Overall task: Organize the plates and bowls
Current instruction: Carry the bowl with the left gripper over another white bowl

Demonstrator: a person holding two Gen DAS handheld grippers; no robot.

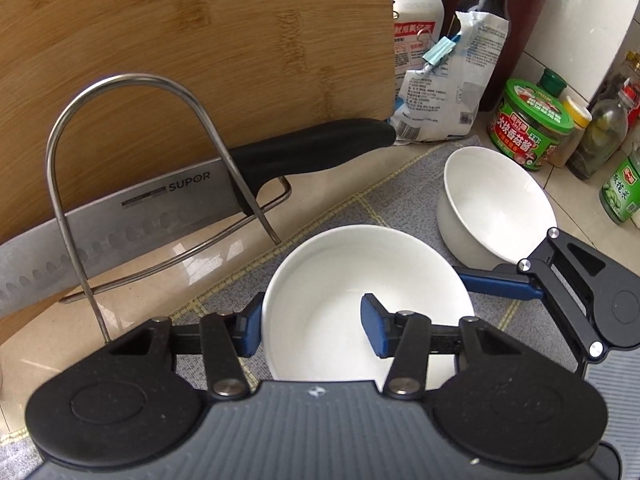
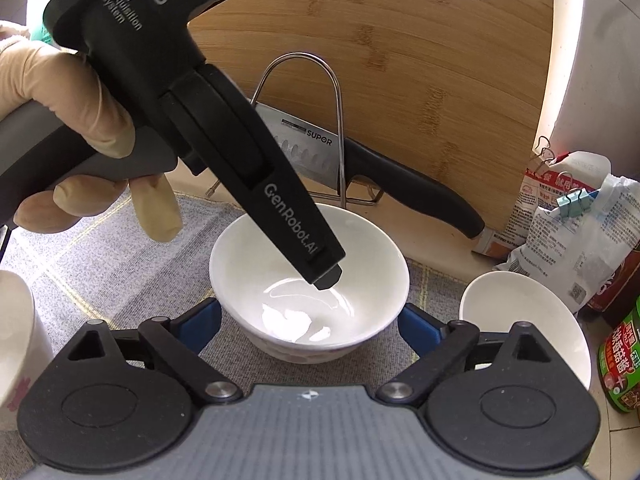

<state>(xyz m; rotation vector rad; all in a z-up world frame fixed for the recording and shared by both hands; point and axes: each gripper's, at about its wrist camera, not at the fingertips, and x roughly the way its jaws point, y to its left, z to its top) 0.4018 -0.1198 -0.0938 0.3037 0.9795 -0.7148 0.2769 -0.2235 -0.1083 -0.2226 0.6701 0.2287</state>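
Bowl (image 1: 360, 300) sat on the grey mat directly under the left hand-held gripper (image 1: 316, 326), which pinched its near-left rim, one pad inside, one outside. Right hand-held gripper (image 2: 310, 326) stood spread, straddling the same bowl without contact. Risk judged: the glazed rim slipping from the one-sided pinch on lifting, tipping toward the second bowl (image 1: 496, 208) just beyond.

The near bowl (image 1: 352, 280) is boxed in. The left gripper (image 1: 312, 326) bites its rim and the right gripper (image 2: 310, 322) sits around it. Behind stand a wire rack (image 1: 132, 184), a big knife (image 1: 160, 208) and a wooden board (image 1: 200, 40). The second bowl (image 1: 492, 204) is just beside it, with jars (image 1: 532, 128) and bags (image 1: 448, 92) behind. The grey mat (image 1: 400, 204) between the bowls leaves a thin gap.
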